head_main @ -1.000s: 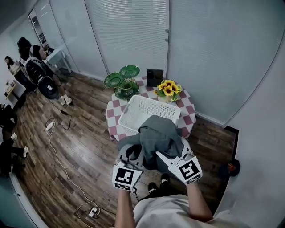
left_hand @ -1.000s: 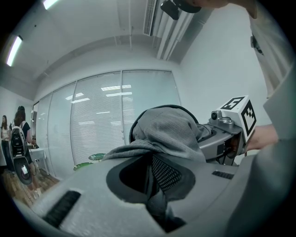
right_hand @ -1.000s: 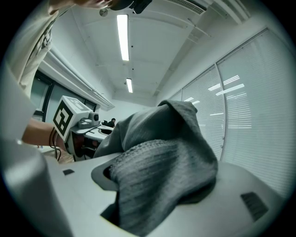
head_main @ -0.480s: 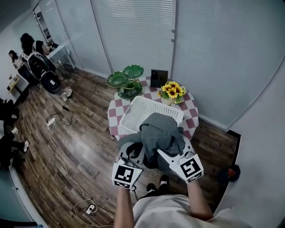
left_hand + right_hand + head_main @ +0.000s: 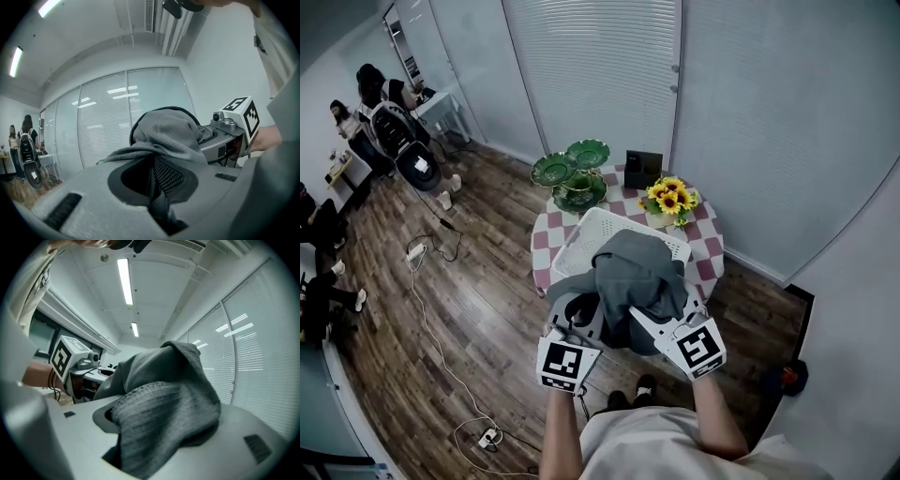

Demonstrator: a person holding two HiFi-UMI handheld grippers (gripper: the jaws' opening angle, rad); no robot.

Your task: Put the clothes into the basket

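Observation:
A grey hooded garment point(image 5: 637, 272) hangs bunched between both grippers, over the near side of the white lattice basket point(image 5: 577, 246). The basket stands on a small round table with a red-and-white checked cloth point(image 5: 709, 251). My left gripper point(image 5: 581, 321) is shut on a dark fold of the garment point(image 5: 168, 133). My right gripper point(image 5: 662, 323) is shut on its ribbed hem point(image 5: 164, 408). The cloth drapes over the jaws of the left gripper point(image 5: 159, 197) and of the right gripper point(image 5: 140, 446). Each gripper shows in the other's view: the right gripper point(image 5: 234, 126) and the left gripper point(image 5: 77, 363).
On the table behind the basket stand green glass dishes point(image 5: 572, 173), a black box point(image 5: 643, 167) and a bunch of sunflowers point(image 5: 672, 197). Cables point(image 5: 422, 281) and a power strip point(image 5: 487, 438) lie on the wooden floor. Several people point(image 5: 375, 103) stand far left. Blinds cover the wall behind.
Both grippers and the garment have edged forward, so the cloth now covers more of the basket's near side. Neither grip has changed.

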